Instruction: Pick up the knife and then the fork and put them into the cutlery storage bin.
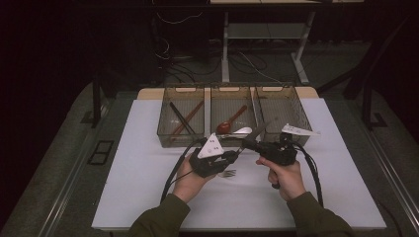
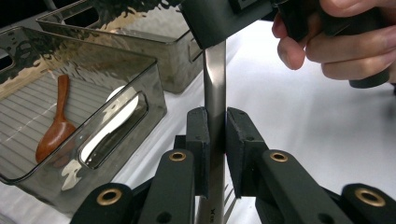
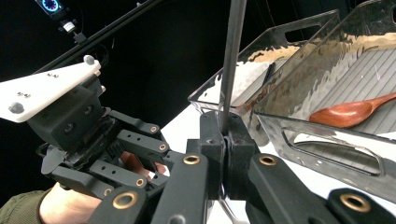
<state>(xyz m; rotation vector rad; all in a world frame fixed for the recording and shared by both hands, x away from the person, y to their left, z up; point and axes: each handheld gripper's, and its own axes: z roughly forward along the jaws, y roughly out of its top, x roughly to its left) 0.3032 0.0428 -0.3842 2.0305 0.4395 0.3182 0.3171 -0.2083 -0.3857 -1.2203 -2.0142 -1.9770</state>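
Note:
A metal fork (image 1: 260, 130) hangs above the white table with both grippers on it, its tines (image 1: 228, 173) toward the person and its handle slanting toward the bins. My left gripper (image 1: 236, 157) is shut on the fork's shaft (image 2: 215, 79) just above the tines (image 2: 229, 198); the pads (image 2: 198, 135) press on both sides. My right gripper (image 1: 246, 144) is shut on the same handle (image 3: 232, 56) a little farther up. In the left gripper view the right gripper (image 2: 217, 21) and its hand sit at the top. The left gripper (image 3: 140, 144) stands close on the left in the right gripper view.
Three clear bins stand in a row at the table's back. The left bin (image 1: 165, 133) holds chopsticks (image 1: 184, 118). In the middle bin (image 1: 232, 90) lie a wooden spoon (image 1: 228, 122) and a white spoon (image 1: 242, 131). The right bin (image 1: 302, 116) stands behind the right gripper. White table (image 1: 148, 173) lies on both sides.

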